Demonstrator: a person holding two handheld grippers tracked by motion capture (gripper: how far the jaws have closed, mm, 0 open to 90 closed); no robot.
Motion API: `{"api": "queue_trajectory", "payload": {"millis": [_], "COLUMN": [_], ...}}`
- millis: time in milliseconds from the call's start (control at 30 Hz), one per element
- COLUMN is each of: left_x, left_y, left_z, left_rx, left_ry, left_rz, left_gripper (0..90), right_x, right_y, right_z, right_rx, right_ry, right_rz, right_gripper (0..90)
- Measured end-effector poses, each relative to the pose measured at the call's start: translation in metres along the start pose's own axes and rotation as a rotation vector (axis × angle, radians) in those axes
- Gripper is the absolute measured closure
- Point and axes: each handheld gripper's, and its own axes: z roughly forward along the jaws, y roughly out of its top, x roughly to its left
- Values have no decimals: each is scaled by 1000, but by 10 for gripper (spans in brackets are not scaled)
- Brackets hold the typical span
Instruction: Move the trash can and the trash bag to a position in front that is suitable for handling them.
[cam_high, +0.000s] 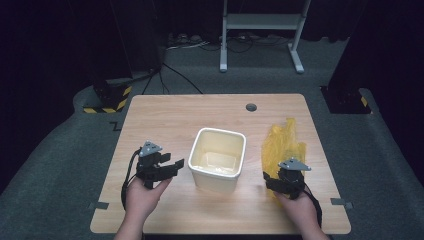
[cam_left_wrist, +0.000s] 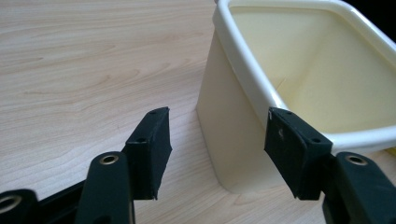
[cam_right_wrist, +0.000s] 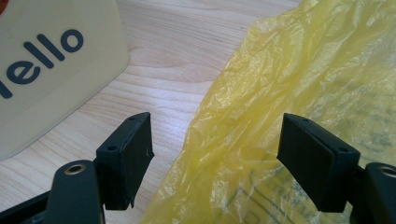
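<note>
Right gripper (cam_right_wrist: 215, 158), jaws apart over the bag (cam_right_wrist: 299, 93) at lower right, may pinch one film layer; left gripper (cam_left_wrist: 217, 154), released beside the bin (cam_left_wrist: 243, 116), could shove it.

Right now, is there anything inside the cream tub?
Nothing shows inside the cream tub: just its bare pale floor and walls. From above, its near wall hides a strip of floor. The yellow plastic bag lies outside, on the table.

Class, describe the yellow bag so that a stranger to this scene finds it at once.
Start at the wooden table, then the cream tub in its middle. To the tub's right lies the plastic bag: thin, crinkled and bright yellow, the one soft thing there.
</note>
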Motion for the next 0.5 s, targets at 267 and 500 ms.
{"api": "queue_trajectory", "payload": {"millis": [267,500], "left_x": [-15,-27], "left_y": [12,26], "left_z": [5,17], "left_rx": [-14,-22], "left_ry": [13,28], "left_rz": [63,99], "left_gripper": [431,433], "right_x": [1,1], "right_y": [-2,-4], "right_z": [-2,-5], "right_rx": [-5,-17], "right_ry": [-7,-20], "right_rz": [-10,-14], "right_gripper": [262,268]}}
